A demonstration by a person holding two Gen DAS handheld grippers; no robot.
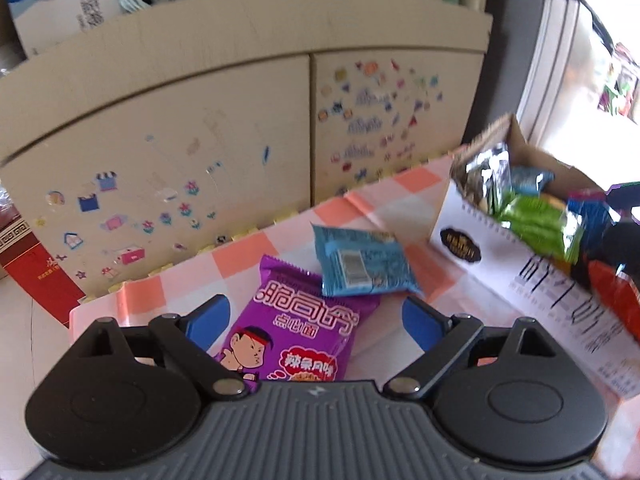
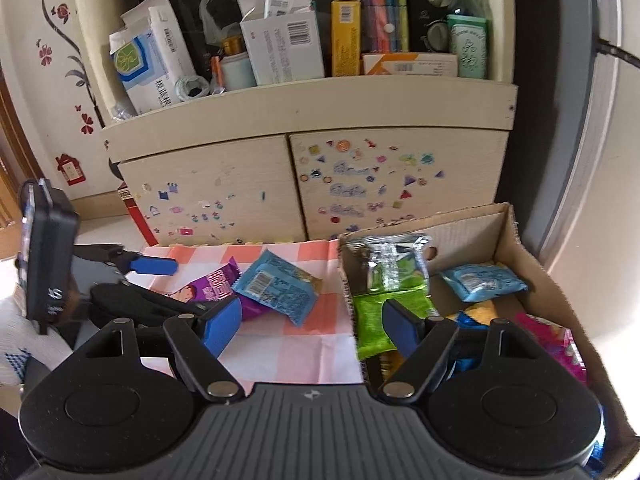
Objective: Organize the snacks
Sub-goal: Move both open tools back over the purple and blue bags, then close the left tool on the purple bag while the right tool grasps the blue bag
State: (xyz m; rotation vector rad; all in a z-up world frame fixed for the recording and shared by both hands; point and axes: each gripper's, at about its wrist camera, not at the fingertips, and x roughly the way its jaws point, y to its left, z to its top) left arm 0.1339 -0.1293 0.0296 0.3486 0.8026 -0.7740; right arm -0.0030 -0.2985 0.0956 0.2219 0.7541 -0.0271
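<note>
Now my left tongs (image 1: 316,322) stand wide apart, straddling the purple pack (image 1: 298,328) on the checked cloth (image 1: 240,258), pads clear of it; a blue pack (image 1: 362,262) lies just ahead. My right tongs (image 2: 312,326), also apart and empty, hang over the box (image 2: 532,256) edge, a green pack (image 2: 376,320) at the right finger.

This is a lived-in home room. A cream cabinet (image 2: 304,192) at the far side has doors covered in small stickers, its shelf crowded with household boxes (image 2: 280,36) and markers (image 2: 384,16). Flower decals (image 2: 60,40) climb the wall at far left, and a pink checked cloth (image 1: 240,256) covers the near surface.
</note>
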